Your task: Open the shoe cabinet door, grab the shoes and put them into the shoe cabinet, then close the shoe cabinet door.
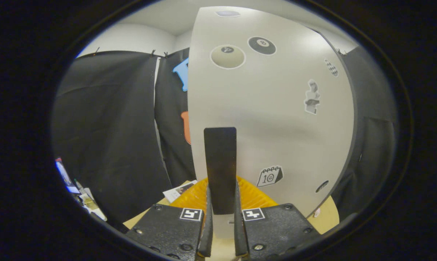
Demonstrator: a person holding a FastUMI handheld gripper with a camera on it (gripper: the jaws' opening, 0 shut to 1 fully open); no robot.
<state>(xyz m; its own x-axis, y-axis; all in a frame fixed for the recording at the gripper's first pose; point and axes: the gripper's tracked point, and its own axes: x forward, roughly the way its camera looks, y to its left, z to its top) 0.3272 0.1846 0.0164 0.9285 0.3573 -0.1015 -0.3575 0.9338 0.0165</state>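
Booth: black cloth walls (109,137), pale wall above them.
Counter (329,217): light wood, carries the cabinet.
Shoe cabinet door (272,119): off-white panel, upright, directly ahead of the tongs; stickers on it – two billiard balls (262,45) near the top, a calendar sticker (270,176) low down.
Handle (220,168): dark vertical bar on the door.
Tongs (221,217): fingers close together, clamped on the handle's lower end.
Yellow ribbed item (193,197): just behind the fingers at the door's foot; can't identify it.

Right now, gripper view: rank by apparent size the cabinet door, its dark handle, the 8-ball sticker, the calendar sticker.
1. cabinet door
2. dark handle, fingers closed on it
3-4. 8-ball sticker and calendar sticker look alike; fisheye makes ranking unsure.
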